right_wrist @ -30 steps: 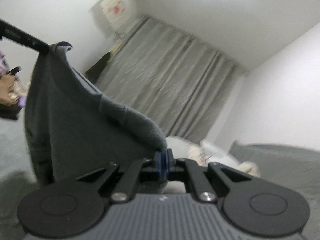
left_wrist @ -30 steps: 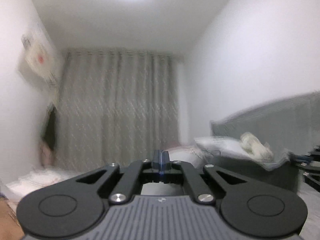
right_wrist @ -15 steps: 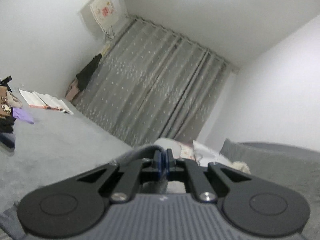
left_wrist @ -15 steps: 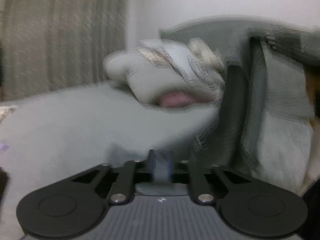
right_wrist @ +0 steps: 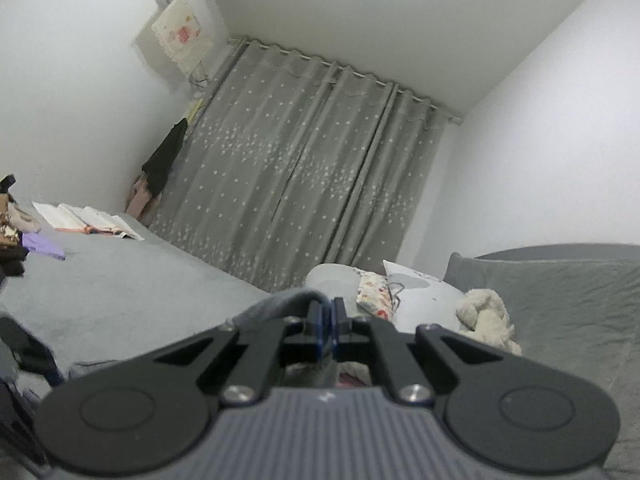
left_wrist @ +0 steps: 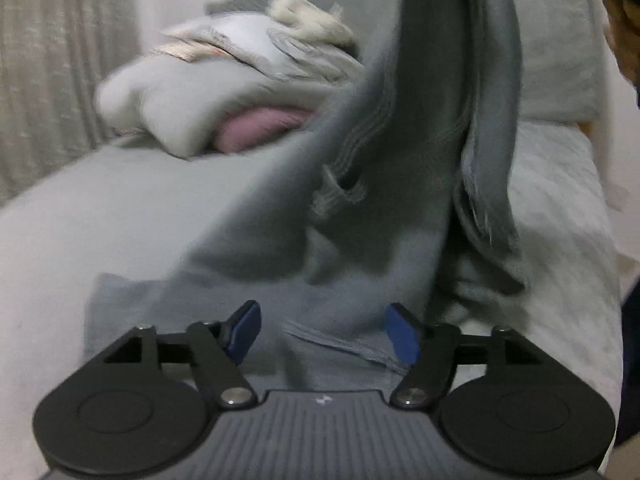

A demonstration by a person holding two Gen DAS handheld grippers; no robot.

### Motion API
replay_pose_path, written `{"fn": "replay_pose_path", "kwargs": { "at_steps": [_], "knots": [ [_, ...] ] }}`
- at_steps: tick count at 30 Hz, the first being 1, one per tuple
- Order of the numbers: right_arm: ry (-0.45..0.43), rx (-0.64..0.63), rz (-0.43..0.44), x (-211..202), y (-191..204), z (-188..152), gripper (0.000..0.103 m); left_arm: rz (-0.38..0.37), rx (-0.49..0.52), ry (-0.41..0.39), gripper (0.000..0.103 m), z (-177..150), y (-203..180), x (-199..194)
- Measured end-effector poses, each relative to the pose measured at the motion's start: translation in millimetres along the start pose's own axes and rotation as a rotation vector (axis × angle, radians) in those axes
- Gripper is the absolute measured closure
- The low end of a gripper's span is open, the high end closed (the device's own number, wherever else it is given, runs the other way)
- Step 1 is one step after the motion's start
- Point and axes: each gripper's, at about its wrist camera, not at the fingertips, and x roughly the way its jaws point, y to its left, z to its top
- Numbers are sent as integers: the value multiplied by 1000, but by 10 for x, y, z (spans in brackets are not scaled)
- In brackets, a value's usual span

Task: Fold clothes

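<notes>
A grey garment (left_wrist: pixel 392 168) hangs from the upper right of the left wrist view and trails down onto the grey bed (left_wrist: pixel 120 216). Its lower part lies spread just in front of my left gripper (left_wrist: pixel 322 330), which stands open with the cloth under and between its blue fingertips (left_wrist: pixel 402 332). In the right wrist view my right gripper (right_wrist: pixel 327 322) is shut on a bunched edge of the same grey garment (right_wrist: pixel 276 306), held above the bed.
Pillows (left_wrist: pixel 192 96) with a pink cushion and a cream plush toy (right_wrist: pixel 486 314) are piled at the headboard (right_wrist: pixel 560 272). Grey curtains (right_wrist: pixel 304 184) close the far wall. Open books (right_wrist: pixel 84 218) and a purple cloth (right_wrist: pixel 42 246) lie on the bed's far left.
My left gripper swung down from facing the curtains to the bed and opened, letting go of the garment. The right gripper stayed shut on the cloth and the draped fabric dropped out of its view.
</notes>
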Motion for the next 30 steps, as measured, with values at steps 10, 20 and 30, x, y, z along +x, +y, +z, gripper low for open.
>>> {"fn": "replay_pose_path", "kwargs": {
  "at_steps": [10,20,30],
  "knots": [
    [9,52,-10,-31,-290,-180,100,-121,-103,72,77,30,214,227],
    [-48,65,-7,-93,-445,-217,100,-67,-253,-91,98,146,351,-399],
    [-230,-47,-36,-226,-74,330,101,284,-468,-516,98,372,1037,-2330]
  ]
}}
